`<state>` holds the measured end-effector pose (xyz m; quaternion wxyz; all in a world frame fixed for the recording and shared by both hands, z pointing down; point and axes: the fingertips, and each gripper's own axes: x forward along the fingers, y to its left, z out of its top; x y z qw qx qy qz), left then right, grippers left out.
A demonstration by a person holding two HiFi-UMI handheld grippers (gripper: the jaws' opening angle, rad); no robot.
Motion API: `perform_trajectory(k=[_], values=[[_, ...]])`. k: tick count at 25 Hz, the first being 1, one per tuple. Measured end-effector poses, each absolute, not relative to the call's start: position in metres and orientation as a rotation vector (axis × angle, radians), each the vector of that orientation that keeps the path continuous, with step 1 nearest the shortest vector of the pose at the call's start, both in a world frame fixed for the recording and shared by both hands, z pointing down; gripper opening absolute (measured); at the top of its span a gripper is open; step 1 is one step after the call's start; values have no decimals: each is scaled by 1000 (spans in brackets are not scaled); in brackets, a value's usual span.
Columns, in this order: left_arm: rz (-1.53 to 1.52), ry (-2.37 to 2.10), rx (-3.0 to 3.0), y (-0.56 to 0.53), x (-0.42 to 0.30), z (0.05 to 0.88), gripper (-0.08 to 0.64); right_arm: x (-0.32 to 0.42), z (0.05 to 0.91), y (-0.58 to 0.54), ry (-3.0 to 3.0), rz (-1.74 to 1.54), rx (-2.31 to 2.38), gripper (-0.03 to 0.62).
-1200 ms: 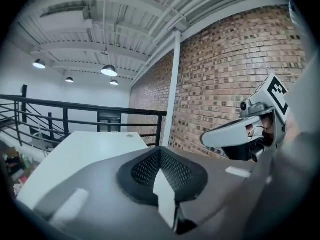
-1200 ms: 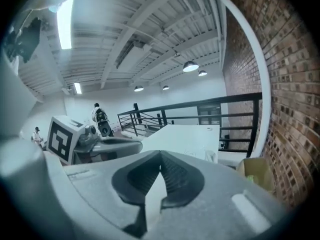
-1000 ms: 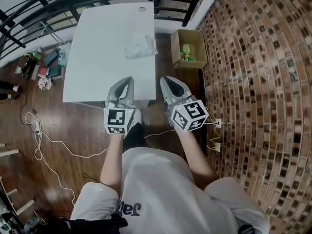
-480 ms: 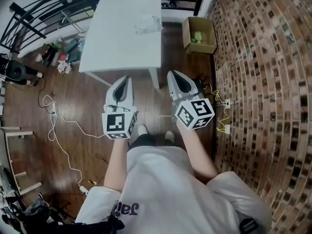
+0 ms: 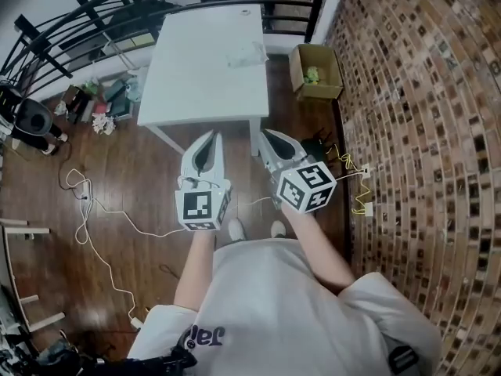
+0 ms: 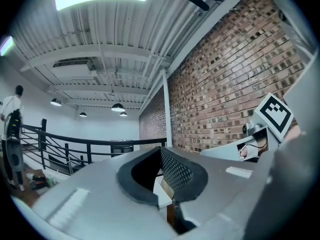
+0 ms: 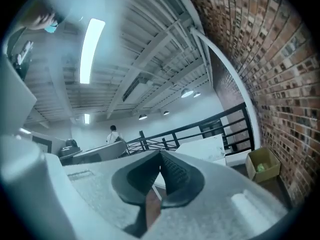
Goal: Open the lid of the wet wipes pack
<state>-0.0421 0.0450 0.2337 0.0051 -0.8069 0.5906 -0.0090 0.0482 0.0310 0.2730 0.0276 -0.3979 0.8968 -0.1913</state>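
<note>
Plainly, the pack is a soft, light thing: a film pouch that we judge will slide or buckle under a push, with a stiffer lid that is too small to make out from here. We think it wants one gripper pinning the body flat at one end while the other catches the lid's free lip and lifts. It lies on the tabletop, by the right edge, nearer the far right corner. Both grippers hang well short of it, off the near edge above the floor. The left gripper has its fingers clenched tip to tip on nothing; the right gripper has its fingers closed and empty too.
</note>
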Motion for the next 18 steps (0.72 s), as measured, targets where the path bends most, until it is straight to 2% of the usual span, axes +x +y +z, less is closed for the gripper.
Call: perform_trajectory(k=[18], values=[[-9, 1741, -2623, 20, -83, 259, 15, 20, 281, 5, 2805, -453, -1436, -8]])
